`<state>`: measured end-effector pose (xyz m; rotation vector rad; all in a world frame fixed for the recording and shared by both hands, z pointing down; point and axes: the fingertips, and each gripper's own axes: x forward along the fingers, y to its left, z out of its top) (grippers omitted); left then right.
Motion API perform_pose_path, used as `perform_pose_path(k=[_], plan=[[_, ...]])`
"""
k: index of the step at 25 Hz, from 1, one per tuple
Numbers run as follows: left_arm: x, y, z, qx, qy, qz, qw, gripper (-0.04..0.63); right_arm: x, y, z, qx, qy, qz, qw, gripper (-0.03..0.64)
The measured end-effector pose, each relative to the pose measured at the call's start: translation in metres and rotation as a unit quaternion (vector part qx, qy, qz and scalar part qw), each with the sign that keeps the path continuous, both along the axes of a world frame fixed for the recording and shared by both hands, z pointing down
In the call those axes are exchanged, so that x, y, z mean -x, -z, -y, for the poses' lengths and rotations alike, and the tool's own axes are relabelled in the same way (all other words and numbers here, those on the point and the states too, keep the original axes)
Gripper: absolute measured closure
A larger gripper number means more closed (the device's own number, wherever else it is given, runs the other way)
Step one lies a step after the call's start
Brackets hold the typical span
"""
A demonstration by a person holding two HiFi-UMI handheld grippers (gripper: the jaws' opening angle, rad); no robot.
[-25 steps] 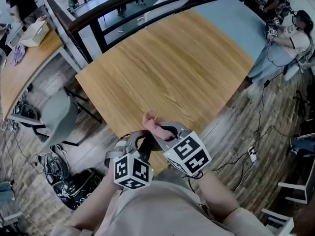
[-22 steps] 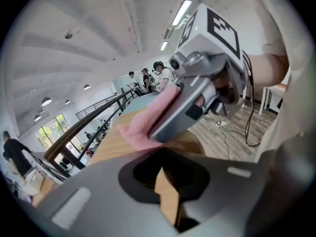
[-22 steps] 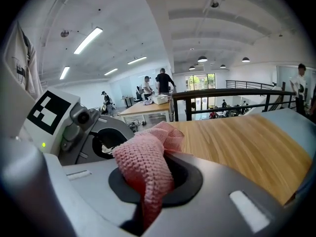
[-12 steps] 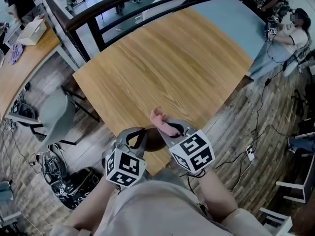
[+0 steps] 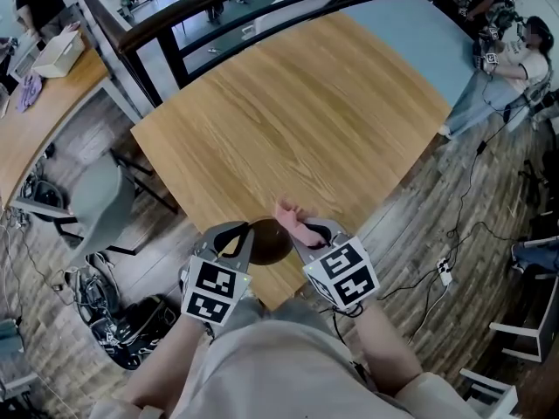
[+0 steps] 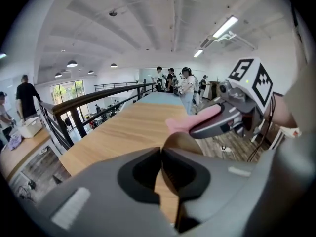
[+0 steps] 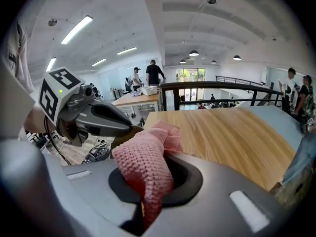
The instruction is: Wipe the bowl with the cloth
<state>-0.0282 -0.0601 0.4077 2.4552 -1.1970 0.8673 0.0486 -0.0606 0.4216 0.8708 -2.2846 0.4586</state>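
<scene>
Open loft office, pale wooden table below a dark railing. Dark brown bowl at the table's near edge, lower middle of the head view, pinched by its thin rim in the left gripper, jaws almost together. Pink knitted cloth clamped in the right gripper, just beside the bowl's right rim. Keep the rim pinch firm, press the loose fold into the hollow, sweep round without dragging the bowl off the edge

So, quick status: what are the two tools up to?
Left tool shut on rim of bowl. Right tool shut on pink cloth, cloth beside the bowl, contact unclear. Nothing blocking on the table.
</scene>
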Motion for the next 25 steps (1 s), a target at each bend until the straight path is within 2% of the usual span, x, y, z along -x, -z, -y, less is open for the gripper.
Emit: perform_pose_path(k=[10,17,21,25], plan=[[0.018,0.004,0.009,0.002,0.043,-0.029,0.9986,0.585,-0.005,-0.04,-0.022,0.053,0.002,-0.011,0.999,0.592],[0.024,0.003,0.015,-0.004,0.065,-0.043,0.9969,0.584,0.023,-0.06,-0.048,0.079,0.049,-0.002,0.996,0.592],[0.018,0.008,0.014,-0.015,0.065,-0.041,0.997,0.586,0.044,-0.06,-0.064,0.083,0.071,0.009,0.994,0.591],[0.01,0.013,0.012,-0.016,0.072,-0.058,0.9956,0.586,0.066,-0.058,-0.072,0.081,0.086,0.021,0.993,0.591]])
